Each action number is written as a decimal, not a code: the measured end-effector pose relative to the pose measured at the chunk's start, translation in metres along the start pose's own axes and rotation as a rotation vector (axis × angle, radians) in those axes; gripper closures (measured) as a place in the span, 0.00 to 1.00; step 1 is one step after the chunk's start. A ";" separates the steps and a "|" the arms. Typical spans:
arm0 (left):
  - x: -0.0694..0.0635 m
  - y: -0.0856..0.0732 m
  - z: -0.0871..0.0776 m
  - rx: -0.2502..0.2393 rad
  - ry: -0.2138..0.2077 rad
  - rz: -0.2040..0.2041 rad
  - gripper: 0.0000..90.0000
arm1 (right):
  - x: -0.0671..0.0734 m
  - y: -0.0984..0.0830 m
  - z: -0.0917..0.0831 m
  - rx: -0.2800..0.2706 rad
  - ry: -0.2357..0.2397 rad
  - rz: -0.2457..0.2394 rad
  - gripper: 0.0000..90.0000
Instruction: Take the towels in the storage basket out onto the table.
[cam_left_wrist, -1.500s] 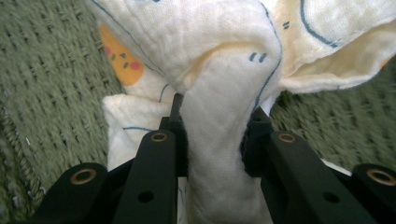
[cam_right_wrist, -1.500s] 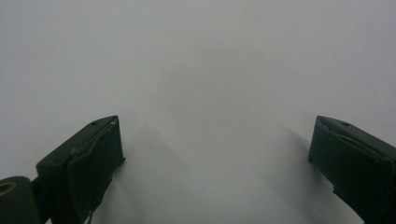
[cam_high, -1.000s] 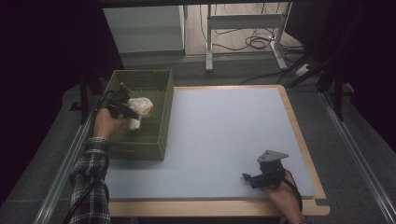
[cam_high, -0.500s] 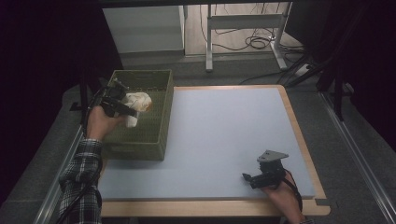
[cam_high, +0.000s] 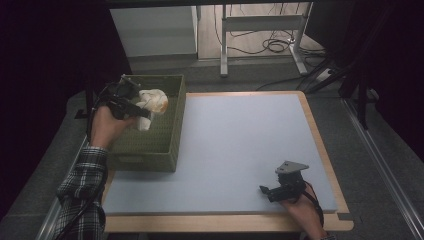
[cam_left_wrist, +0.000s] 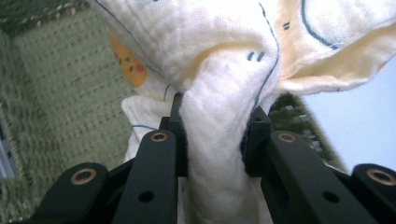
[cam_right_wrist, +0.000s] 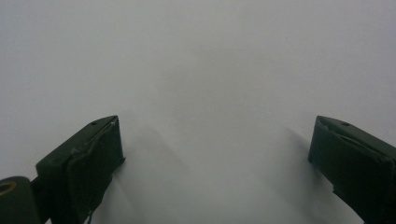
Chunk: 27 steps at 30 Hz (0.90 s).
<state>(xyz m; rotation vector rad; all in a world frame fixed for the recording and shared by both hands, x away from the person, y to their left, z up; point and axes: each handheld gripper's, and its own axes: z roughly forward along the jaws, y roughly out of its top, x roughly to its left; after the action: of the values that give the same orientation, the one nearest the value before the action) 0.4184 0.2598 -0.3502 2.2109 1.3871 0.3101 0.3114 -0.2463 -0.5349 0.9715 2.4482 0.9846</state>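
Cloth (cam_high: 152, 101), cream with small printed figures, is pinched in my left gripper (cam_high: 131, 105) at the upper left of the high view, above the open green basket (cam_high: 150, 145). In the left gripper view a bunched fold of it fills the gap between both black jaws (cam_left_wrist: 215, 140); its top and bottom ends run off the frame, so I cannot tell its full shape. Basket weave behind it is blurred. My right gripper (cam_high: 272, 191) rests at the lower right on the grey mat (cam_high: 240, 145), jaws spread wide with nothing between them (cam_right_wrist: 215, 154). My right hand (cam_high: 302, 212) is cut by the bottom edge.
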 end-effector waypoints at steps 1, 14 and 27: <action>-0.004 0.002 -0.002 -0.005 -0.003 0.009 0.81 | 0.000 0.000 0.000 0.000 0.000 0.000 0.04; -0.059 0.027 0.002 -0.046 -0.084 0.130 0.80 | 0.000 0.000 0.000 0.000 0.000 -0.001 0.04; -0.126 0.044 0.037 -0.046 -0.168 0.253 0.80 | 0.000 0.000 0.000 0.000 0.002 0.000 0.04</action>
<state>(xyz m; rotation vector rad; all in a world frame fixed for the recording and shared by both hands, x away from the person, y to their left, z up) 0.4118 0.1214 -0.3490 2.3179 1.0045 0.2349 0.3113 -0.2463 -0.5349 0.9711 2.4497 0.9853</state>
